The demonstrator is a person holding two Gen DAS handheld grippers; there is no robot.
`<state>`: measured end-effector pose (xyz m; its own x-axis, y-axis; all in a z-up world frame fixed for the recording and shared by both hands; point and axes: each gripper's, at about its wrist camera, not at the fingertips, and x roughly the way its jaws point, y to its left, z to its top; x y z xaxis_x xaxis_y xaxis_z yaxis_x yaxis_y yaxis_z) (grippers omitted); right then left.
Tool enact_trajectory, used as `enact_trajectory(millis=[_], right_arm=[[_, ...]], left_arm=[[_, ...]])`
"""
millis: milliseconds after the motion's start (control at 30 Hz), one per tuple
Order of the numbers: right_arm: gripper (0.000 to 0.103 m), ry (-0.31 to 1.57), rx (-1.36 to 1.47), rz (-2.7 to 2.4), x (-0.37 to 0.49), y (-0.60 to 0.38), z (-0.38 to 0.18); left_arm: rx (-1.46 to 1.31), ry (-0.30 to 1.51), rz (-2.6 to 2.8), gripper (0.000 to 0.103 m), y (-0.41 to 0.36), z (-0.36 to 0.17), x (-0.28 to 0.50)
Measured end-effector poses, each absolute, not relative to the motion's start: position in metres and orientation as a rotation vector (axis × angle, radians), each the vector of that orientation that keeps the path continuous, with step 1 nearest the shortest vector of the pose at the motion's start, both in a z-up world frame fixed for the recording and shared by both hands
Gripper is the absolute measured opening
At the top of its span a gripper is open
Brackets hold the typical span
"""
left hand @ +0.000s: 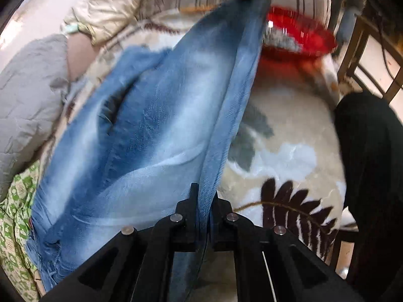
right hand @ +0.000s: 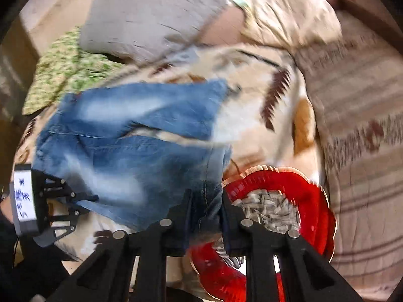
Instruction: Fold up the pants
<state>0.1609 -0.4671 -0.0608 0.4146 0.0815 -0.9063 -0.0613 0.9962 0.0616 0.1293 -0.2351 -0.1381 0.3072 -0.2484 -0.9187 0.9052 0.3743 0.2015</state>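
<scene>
2 grippers clamped on blue jeans [left hand: 156,125], left gripper [left hand: 204,201], right gripper [right hand: 205,201], label [right hand: 24,196] scrawl unreadable.

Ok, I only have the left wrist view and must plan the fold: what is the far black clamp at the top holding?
Observer: The right gripper is shut on a seamed edge of the jeans.
Operator: What's in that red thing?
Observer: The red dish holds striped seeds, apparently sunflower, right beside that gripper.
Operator: And my own gripper?
Observer: The left gripper pinches the jeans' other end, over the leaf-print blanket.
</scene>
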Motion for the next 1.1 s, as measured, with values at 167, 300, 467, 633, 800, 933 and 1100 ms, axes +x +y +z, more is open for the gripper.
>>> enact_trajectory(millis=[167, 300, 467, 633, 800, 933, 1100], right_arm=[[0.064, 1.110, 0.057, 0.001, 0.150, -0.489, -0.043], [0.083, 1.006, 0.017, 0.072, 0.139, -0.460, -0.016], [0.083, 0.962, -0.030, 0.261, 0.146, -0.379, -0.008], [0.083, 0.961, -0.108, 0.524, 0.149, -0.261, -0.022], [0.083, 0.993, -0.252, 0.739, 0.133, -0.146, -0.064], [0.083, 1.002, -0.399, 0.805, 0.116, -0.091, -0.108], [0.083, 1.024, -0.454, 0.769, 0.126, -0.052, -0.155]], left_arm=[[0.761, 0.909, -0.821, 0.095, -0.209, -0.108, 0.127], [0.711, 0.799, -0.708, 0.099, -0.158, -0.063, 0.116], [0.688, 0.798, -0.489, 0.099, -0.052, -0.022, 0.101], [0.662, 0.860, -0.326, 0.099, 0.052, -0.011, 0.085], [0.496, 0.936, -0.282, 0.099, 0.112, -0.045, 0.091], [0.375, 0.922, -0.294, 0.099, 0.119, -0.085, 0.108], [0.330, 0.958, -0.306, 0.099, 0.109, -0.122, 0.146]])
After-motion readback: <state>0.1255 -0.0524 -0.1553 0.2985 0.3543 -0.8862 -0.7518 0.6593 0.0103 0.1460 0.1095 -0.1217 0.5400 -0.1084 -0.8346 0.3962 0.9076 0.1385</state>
